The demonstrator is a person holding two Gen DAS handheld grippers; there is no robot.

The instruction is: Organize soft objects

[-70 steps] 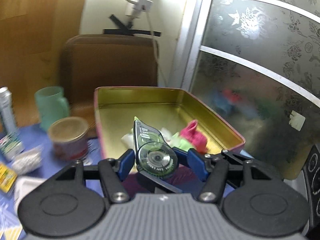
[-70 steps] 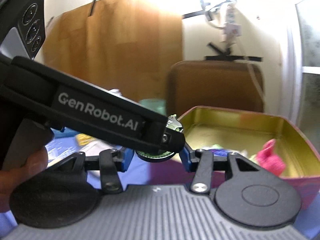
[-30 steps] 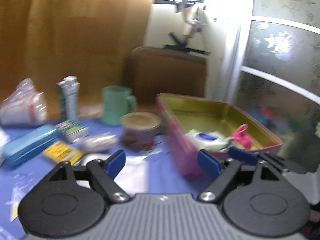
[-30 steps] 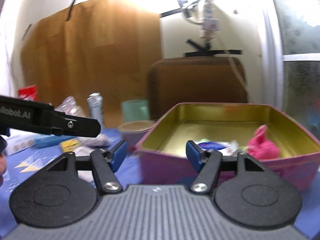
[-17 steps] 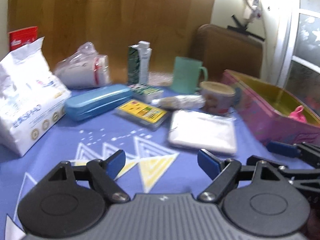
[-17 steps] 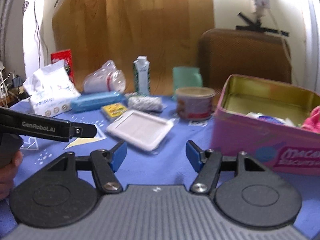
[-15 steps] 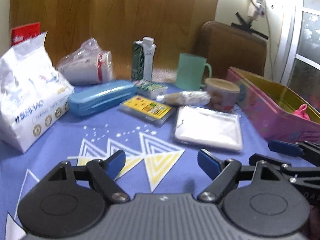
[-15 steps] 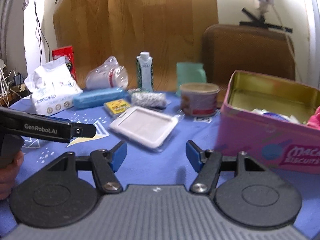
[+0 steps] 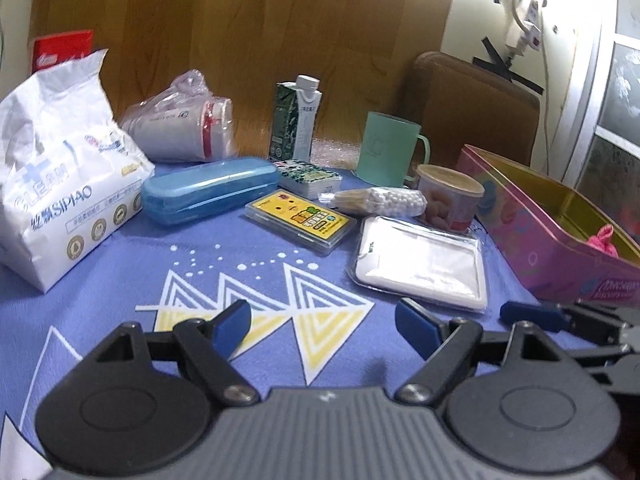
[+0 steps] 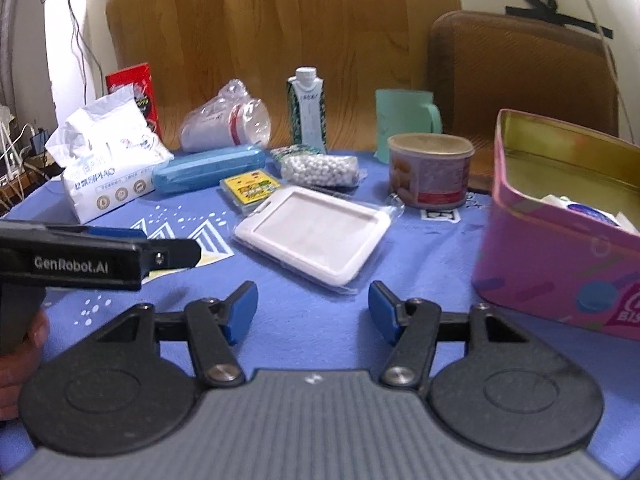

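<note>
My left gripper (image 9: pixel 322 320) is open and empty above the blue tablecloth (image 9: pixel 200 264). My right gripper (image 10: pixel 312 308) is open and empty, low over the cloth (image 10: pixel 420 264). A pink biscuit tin (image 9: pixel 548 236) stands at the right; in the right wrist view the tin (image 10: pixel 560 248) holds a white packet (image 10: pixel 588 212). A pink soft item (image 9: pixel 602 238) lies inside it. A white tissue pack (image 9: pixel 52 184) sits at the left, also in the right wrist view (image 10: pixel 104 160). A bag of white beads (image 9: pixel 380 200) lies mid-table, and shows in the right wrist view too (image 10: pixel 320 168).
On the cloth lie a white card holder (image 10: pixel 312 236), a yellow card case (image 9: pixel 300 220), a blue case (image 9: pixel 208 190), a bagged cup (image 9: pixel 180 128), a carton (image 9: pixel 298 118), a green mug (image 9: pixel 390 152) and a can (image 10: pixel 430 170). A brown chair (image 10: pixel 520 76) stands behind.
My left gripper let go of the green tape dispenser at the tin. Both grippers swung left and back from the tin, and the table's other objects came into view.
</note>
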